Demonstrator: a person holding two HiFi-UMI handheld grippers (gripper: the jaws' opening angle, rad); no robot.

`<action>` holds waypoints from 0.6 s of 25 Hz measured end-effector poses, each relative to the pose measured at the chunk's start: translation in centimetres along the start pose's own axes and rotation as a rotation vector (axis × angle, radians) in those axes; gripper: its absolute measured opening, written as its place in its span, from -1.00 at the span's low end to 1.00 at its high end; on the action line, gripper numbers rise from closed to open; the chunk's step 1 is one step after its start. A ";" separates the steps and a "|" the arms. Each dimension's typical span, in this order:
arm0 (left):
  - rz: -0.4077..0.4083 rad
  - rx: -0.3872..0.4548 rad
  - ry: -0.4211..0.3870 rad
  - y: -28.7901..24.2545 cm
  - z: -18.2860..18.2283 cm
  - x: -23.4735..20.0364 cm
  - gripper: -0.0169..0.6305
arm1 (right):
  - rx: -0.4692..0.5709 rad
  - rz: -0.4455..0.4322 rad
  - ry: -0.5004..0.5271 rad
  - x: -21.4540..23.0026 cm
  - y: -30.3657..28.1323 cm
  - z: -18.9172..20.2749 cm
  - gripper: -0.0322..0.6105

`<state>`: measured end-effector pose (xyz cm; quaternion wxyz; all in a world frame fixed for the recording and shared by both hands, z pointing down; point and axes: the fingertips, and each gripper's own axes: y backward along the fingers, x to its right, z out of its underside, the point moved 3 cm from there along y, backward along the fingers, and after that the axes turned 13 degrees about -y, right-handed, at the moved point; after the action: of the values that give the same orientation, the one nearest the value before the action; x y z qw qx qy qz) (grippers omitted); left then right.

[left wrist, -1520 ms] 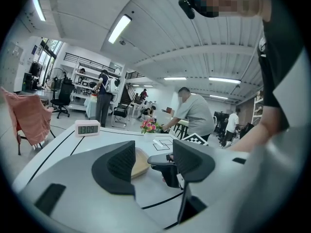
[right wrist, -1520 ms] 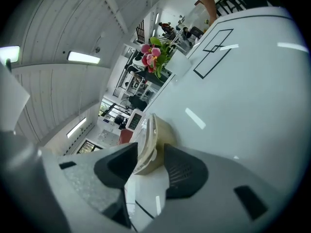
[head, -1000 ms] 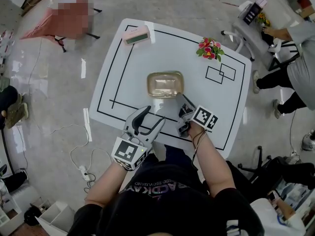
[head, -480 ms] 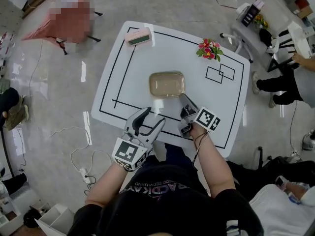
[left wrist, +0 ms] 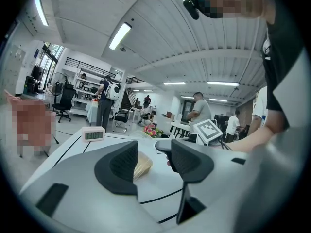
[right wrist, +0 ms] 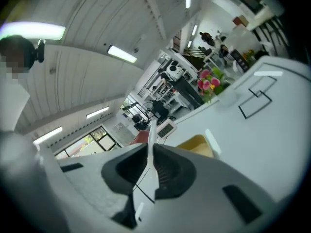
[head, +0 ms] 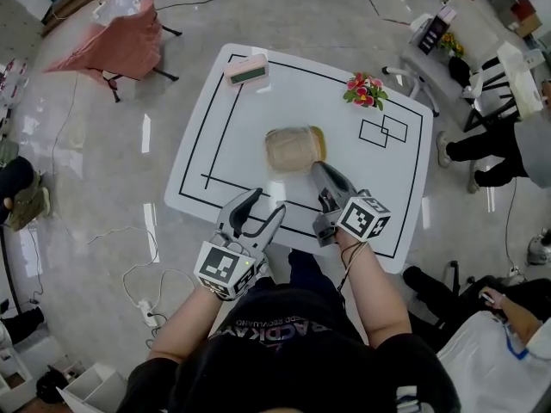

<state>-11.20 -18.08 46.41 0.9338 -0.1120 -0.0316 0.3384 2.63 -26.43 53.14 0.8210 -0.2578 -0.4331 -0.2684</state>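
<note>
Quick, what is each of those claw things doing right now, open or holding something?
Left gripper: open, empty.
Right gripper: shut on the thin lid.

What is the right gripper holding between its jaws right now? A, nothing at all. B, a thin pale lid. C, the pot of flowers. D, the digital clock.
B: in the right gripper view the right gripper is shut on the lid, seen edge-on between its jaws, with the yellow container beyond.
</note>
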 end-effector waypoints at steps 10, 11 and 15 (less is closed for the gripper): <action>-0.023 0.058 -0.009 3.3 -1.0 -0.7 -0.67 | 0.035 -0.019 0.483 -8.6 2.3 0.2 -0.79; -0.029 0.063 -0.013 3.8 -1.2 -0.8 -0.74 | 0.042 -0.017 0.512 -9.2 2.5 0.4 -0.79; -0.050 0.081 -0.025 5.7 -1.7 -1.2 -0.94 | 0.079 -0.011 0.589 -11.5 3.7 0.9 -0.79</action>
<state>-15.48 -14.90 43.43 0.9452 -0.0690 -0.0322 0.3174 -0.96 -20.70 43.07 0.9192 -0.1344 -0.1877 -0.3189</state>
